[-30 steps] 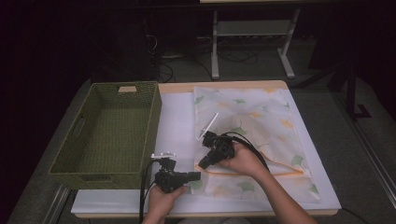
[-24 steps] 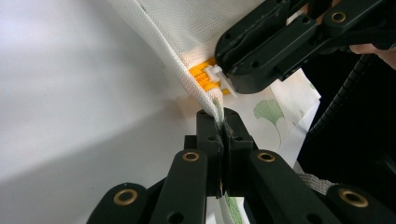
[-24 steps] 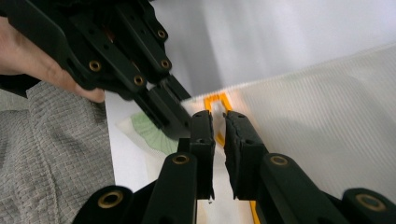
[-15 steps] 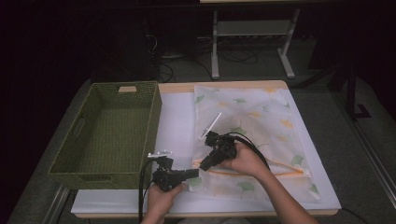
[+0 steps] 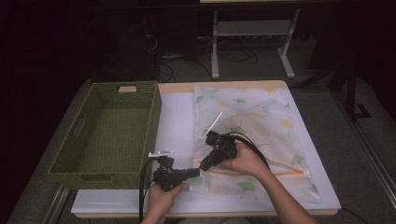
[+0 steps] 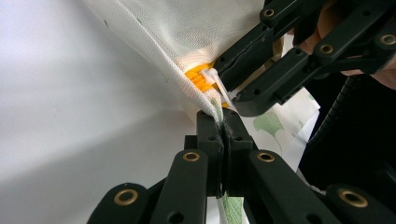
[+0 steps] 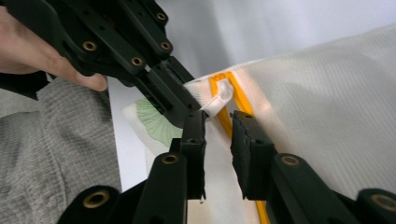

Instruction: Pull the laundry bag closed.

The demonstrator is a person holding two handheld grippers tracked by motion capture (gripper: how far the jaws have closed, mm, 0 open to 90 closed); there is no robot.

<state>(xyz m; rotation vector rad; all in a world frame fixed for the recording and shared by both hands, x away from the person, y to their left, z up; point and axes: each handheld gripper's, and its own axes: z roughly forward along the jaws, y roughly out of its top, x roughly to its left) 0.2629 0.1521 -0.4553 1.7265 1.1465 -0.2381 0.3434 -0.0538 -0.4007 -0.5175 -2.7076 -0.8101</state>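
A white mesh bag (image 5: 261,116) with a green leaf print and an orange zipper (image 5: 280,170) lies on the table. My left gripper (image 5: 198,171) is shut on the bag's near left corner, and its jaws (image 6: 223,122) pinch the fabric edge just below the white zipper pull (image 6: 212,77). My right gripper (image 5: 204,164) meets it tip to tip from the right. Its jaws (image 7: 218,122) have just been opening. They stand apart over the zipper tape, and the pull (image 7: 220,99) lies free at their tips. The left gripper (image 7: 187,105) sits beside them.
A green woven basket (image 5: 109,130) stands left of the bag on the white mat (image 5: 177,121). A thin white stick (image 5: 211,125) lies on the bag behind the grippers. A metal stand (image 5: 252,28) is on the floor beyond the table.
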